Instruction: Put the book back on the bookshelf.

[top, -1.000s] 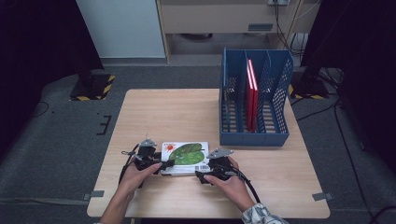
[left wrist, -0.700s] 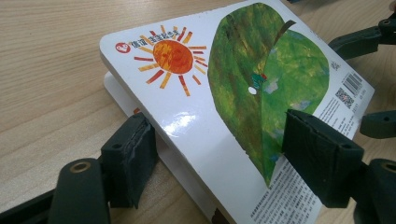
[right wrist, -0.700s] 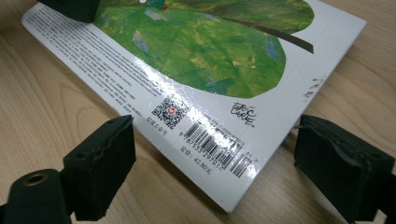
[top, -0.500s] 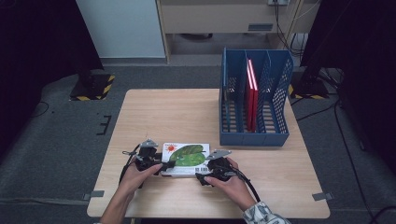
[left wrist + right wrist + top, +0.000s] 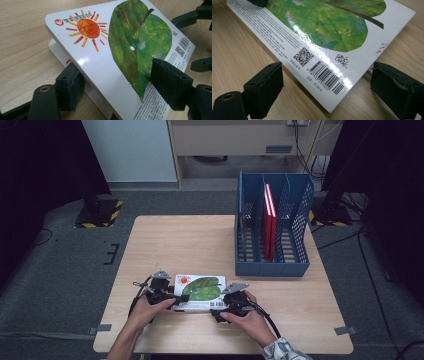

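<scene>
The left gripper is clamped on the left end of a picture book, one pad under the raised cover edge and the other pressed on the green leaf, as seen in the left gripper view. The right gripper has its jaws apart, and they have just been opening; in the right gripper view the barcode corner of the book lies between the pads without being touched. The book rests at lower centre of the high view, near the front edge of the tabletop, its left end tilted up. A blue file rack stands at upper right, with a red book upright in a middle slot. The step in hand is judged to be lifting the book for the rack. It would be done well if the right jaws were slid further over the corner before closing, so that both covers are caught together, and if both ends were then raised evenly.
</scene>
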Demonstrator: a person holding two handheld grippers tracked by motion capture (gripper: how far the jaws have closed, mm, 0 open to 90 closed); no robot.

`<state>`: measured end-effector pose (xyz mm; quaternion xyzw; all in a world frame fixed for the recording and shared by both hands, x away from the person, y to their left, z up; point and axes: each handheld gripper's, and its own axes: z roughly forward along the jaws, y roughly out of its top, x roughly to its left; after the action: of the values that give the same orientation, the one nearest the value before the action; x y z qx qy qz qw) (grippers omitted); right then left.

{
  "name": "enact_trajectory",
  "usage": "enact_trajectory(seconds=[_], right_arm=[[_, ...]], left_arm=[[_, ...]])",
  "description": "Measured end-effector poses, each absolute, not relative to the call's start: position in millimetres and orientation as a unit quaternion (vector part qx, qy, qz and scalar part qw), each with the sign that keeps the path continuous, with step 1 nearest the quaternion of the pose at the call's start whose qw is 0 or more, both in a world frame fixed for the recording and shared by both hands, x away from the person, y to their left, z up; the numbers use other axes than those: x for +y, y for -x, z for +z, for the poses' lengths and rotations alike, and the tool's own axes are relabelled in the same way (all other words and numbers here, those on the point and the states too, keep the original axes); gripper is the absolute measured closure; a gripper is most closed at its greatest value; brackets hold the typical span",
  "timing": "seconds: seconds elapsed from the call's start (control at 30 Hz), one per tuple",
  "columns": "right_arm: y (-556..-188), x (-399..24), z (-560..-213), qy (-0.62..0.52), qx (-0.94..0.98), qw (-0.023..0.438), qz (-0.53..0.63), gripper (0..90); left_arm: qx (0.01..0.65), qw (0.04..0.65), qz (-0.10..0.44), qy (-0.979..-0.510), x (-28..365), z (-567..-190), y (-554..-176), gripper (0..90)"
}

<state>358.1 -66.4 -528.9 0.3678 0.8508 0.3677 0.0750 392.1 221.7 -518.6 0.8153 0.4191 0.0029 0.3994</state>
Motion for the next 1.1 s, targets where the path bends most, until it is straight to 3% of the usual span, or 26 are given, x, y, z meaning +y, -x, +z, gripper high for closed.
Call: enact_trajectory(seconds=[0.8,1.1], right_arm=[[-379,-74,-526,-0.39,0.837,0.049,0.38,10.5],[-385,-73,-530,-0.398,0.831,0.052,0.386,3.2]], left_arm=[[0.407,0.404,0.003,-0.819,222,-520,-391,29.2],[0.394,0.401,0.004,-0.827,218,-519,-389,29.6]])
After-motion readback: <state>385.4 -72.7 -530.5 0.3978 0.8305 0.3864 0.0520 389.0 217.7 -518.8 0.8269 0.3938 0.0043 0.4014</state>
